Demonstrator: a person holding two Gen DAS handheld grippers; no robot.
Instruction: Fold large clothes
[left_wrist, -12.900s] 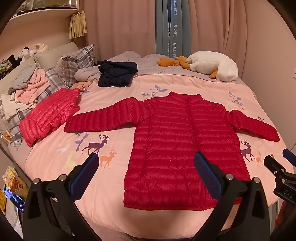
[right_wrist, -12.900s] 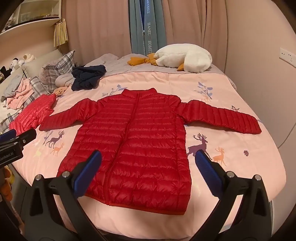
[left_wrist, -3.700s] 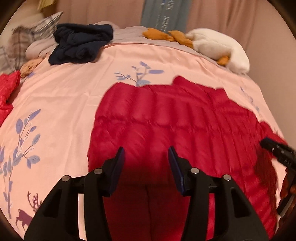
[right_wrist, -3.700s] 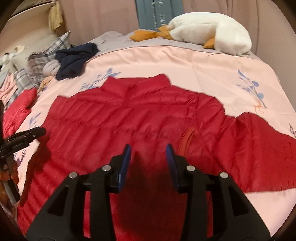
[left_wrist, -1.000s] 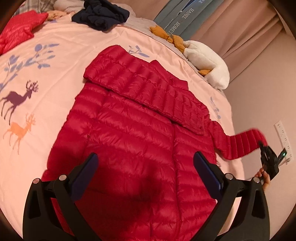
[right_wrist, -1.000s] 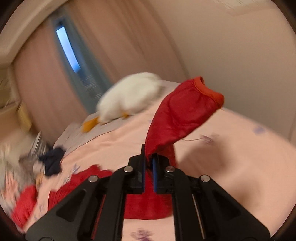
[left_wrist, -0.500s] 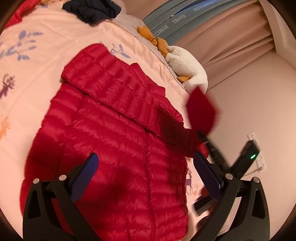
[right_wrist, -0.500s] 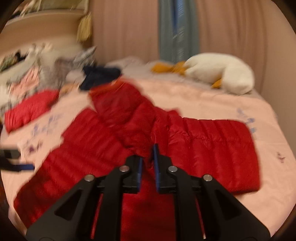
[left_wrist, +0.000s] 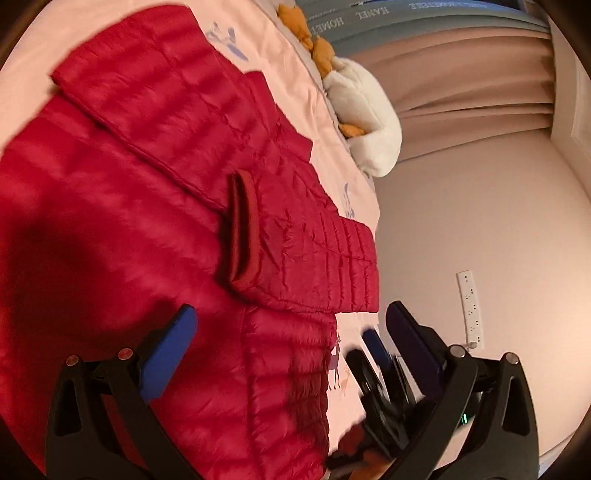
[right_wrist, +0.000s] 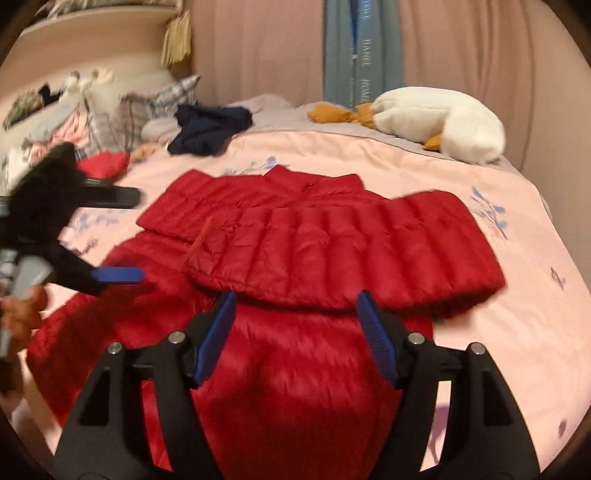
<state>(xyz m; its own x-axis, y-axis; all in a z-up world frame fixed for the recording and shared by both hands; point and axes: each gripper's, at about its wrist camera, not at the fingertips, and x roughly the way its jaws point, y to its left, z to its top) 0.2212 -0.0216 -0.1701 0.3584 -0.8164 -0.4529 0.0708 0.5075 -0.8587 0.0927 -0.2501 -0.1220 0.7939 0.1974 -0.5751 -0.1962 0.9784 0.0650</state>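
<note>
Right gripper (right_wrist: 295, 339) is nearest the work: jaws opening, nothing between the blue pads, hovering over the lower body of the red down jacket (right_wrist: 295, 387). The jacket lies flat on the pink bedspread (right_wrist: 517, 332), hem toward the camera, collar away, so its long axis runs straight out from the jaws. Just past the fingertips the right sleeve (right_wrist: 351, 254) lies folded across the chest, its long axis crosswise to the gripper, cuff (right_wrist: 201, 240) ending near the jacket's centre line; the pads are clear of it. Left gripper (left_wrist: 291, 354) is also wide open and empty, over the same lower body from the other side; in its view the right gripper shows as a blurred dark shape by the bed edge. The left sleeve (left_wrist: 177, 85) is folded across the upper chest too, beyond the right one. My read: both sleeves are in, so the next move is likely the hem-to-collar fold, and both grippers sit at the hem end, the right one more centred. Farther off: a navy garment (right_wrist: 210, 129), a white goose plush (right_wrist: 439, 118) and curtains.
</note>
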